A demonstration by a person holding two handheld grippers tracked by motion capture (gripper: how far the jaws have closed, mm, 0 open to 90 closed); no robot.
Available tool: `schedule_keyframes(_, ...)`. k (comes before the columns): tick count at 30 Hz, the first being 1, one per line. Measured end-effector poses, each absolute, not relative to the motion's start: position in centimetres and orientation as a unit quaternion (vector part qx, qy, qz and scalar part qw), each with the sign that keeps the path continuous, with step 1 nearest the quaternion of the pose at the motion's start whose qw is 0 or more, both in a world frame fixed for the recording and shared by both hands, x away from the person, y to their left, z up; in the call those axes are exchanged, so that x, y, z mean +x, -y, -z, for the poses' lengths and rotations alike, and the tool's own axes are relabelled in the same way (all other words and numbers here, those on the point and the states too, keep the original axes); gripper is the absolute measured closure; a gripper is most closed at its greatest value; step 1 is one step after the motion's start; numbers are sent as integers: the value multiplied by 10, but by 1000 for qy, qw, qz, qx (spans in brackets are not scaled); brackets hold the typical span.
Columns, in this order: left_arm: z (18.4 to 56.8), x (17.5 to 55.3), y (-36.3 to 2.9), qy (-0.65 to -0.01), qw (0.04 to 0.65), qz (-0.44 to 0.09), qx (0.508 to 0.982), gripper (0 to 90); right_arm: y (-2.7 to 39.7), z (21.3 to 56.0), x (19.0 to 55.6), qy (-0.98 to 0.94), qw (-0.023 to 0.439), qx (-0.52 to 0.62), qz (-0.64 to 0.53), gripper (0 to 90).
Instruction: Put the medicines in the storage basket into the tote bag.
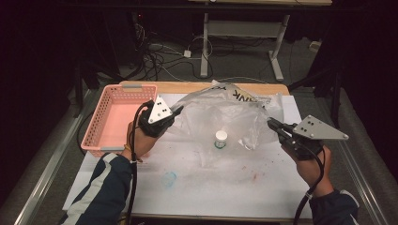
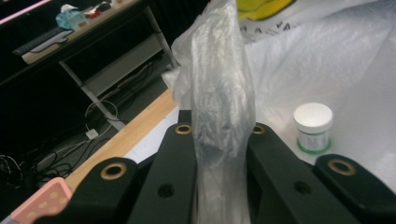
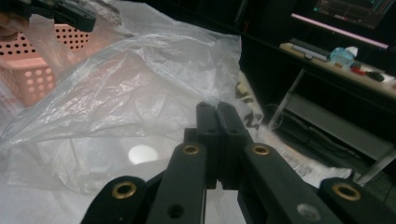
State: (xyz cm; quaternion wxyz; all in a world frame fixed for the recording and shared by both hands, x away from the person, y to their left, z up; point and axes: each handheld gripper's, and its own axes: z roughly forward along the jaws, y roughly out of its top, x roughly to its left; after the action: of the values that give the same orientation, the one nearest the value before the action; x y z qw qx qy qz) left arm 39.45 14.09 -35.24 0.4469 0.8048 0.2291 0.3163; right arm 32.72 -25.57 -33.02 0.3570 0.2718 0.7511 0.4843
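A clear plastic bag hangs stretched above the table between my two grippers. My left gripper is shut on a bunched strip of the bag at its left side, the film pinched between the black jaws. At the bag's right edge, my right gripper has its jaws pressed together on the thin film. A small jar with a white lid stands upright on the table below the bag; its lid shows through the plastic.
A pink perforated basket sits at the table's left, just behind my left hand. The table wears a stained white sheet with a small blue mark near the front. Desk legs and cables lie beyond the far edge.
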Motion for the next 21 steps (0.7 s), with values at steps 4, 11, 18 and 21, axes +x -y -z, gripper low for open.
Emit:
schedule_keyframes(4, 347, 400, -148, -242, 455, -317, 796, 873, 253, 322, 334, -744, 366, 270, -488, 900)
schedule_keyframes(11, 336, 405, -159, -252, 467, -324, 783, 874, 258, 309, 343, -729, 379, 279, -497, 900)
schedule_keyframes(18, 324, 406, -161, -249, 477, -329, 776, 873, 268, 296, 346, -716, 387, 285, -506, 900)
schedule_keyframes(21, 321, 406, -159, -245, 483, -333, 772, 874, 267, 292, 348, -715, 388, 285, -506, 900)
